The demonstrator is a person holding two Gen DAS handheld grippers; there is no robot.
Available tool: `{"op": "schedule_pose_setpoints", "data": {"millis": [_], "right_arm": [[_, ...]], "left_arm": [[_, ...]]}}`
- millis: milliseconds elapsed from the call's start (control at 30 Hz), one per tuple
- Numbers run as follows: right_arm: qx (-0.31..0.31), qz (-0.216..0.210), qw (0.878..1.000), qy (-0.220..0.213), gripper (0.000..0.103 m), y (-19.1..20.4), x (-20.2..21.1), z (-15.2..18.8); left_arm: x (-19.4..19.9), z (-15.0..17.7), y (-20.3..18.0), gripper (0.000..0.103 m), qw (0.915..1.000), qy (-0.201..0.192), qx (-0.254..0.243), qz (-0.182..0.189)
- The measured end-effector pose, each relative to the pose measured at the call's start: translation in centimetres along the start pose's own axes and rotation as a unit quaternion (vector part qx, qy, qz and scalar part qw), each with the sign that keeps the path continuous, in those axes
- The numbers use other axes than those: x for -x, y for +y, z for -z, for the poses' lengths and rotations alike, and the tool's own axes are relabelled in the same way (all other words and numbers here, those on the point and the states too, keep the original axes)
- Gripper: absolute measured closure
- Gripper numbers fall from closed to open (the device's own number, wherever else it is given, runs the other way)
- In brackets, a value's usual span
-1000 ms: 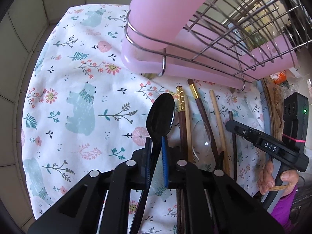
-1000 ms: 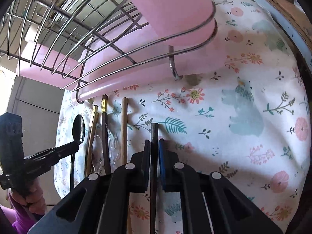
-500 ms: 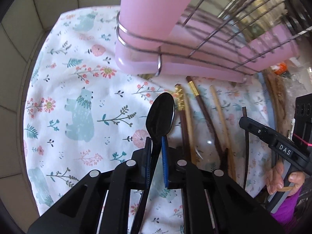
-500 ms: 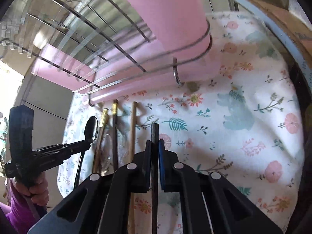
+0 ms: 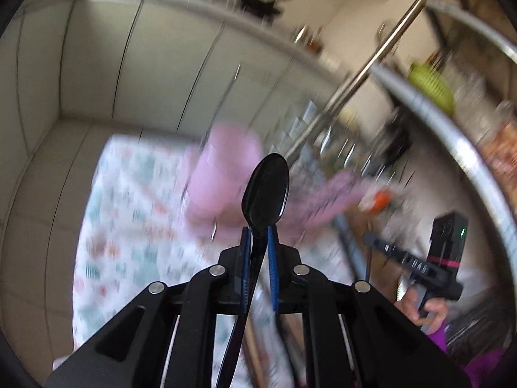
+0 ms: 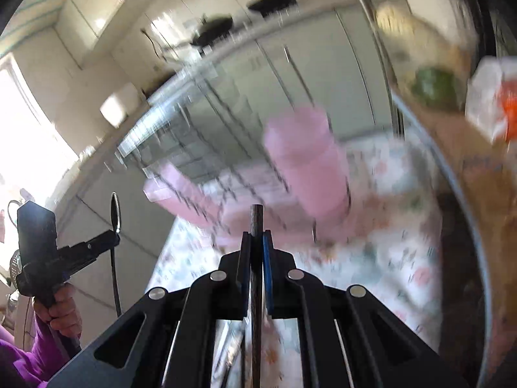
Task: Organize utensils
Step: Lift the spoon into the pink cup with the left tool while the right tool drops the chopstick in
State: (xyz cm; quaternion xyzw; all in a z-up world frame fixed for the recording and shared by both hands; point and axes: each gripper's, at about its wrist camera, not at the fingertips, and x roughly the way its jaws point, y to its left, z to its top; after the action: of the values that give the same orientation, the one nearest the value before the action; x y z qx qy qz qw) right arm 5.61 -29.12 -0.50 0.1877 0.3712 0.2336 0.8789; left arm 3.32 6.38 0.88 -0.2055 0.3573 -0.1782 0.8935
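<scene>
My left gripper (image 5: 258, 231) is shut on a black spoon (image 5: 266, 190), gripped at the neck with the bowl sticking out ahead and the handle running back under the fingers. My right gripper (image 6: 257, 236) is shut on a dark chopstick (image 6: 256, 223), whose tip pokes out just past the blue pads. Both are held up in the air above the flowered cloth (image 5: 129, 226), in front of the wire rack with its pink utensil cup (image 6: 303, 158). Each gripper shows in the other's view: the right gripper (image 5: 371, 237) and the left gripper (image 6: 114, 234) with the spoon (image 6: 114, 210). Both views are blurred.
The pink cup (image 5: 226, 168) and pink drip tray (image 5: 326, 197) sit in the wire rack (image 6: 181, 142) at the back of the cloth. Tiled walls (image 5: 113, 64) stand behind. A round tray rim (image 6: 465, 220) lies at the right. A hand (image 6: 61, 313) grips the left handle.
Both grippers have risen from the cloth with the spoon and the chopstick, and tilted up, so the rack now appears lower and farther. The other chopsticks stayed on the cloth.
</scene>
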Motion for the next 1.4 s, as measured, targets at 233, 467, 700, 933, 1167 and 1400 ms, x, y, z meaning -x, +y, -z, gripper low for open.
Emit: {"op": "schedule_pose_setpoints", "data": {"millis": [233, 467, 700, 933, 1167, 1400], "right_arm": [[0.029, 0.007, 0.992, -0.124, 0.097, 1.9, 3.9, -5.6], [0.033, 0.032, 0.972, -0.230, 0.097, 1.9, 4.8, -10.0], [0.051, 0.059, 0.951, -0.298, 0.096, 1.8, 3.6, -12.3], [0.039, 0.085, 0.949, -0.301, 0.096, -0.3, 0.1, -12.4], [0.015, 0.084, 0.965, -0.246, 0.096, -2.1, -1.8, -10.2], [0.011, 0.098, 0.976, -0.195, 0.097, -2.6, -2.6, -8.0]], "left_arm": [[1.2, -6.1, -1.4, 0.094, 0.9913, -0.128, 0.006, 0.028], [-0.2, -9.8, -1.5, 0.094, 0.9758, -0.215, 0.022, 0.030], [-2.6, -11.5, 0.4, 0.094, 0.9587, -0.283, 0.033, 0.005], [-5.0, -9.8, 1.3, 0.094, 0.9600, -0.280, 0.011, -0.009], [-5.3, -6.7, 2.6, 0.094, 0.9673, -0.252, 0.020, -0.018], [-5.7, -4.9, 3.5, 0.098, 0.9762, -0.211, 0.042, -0.026]]}}
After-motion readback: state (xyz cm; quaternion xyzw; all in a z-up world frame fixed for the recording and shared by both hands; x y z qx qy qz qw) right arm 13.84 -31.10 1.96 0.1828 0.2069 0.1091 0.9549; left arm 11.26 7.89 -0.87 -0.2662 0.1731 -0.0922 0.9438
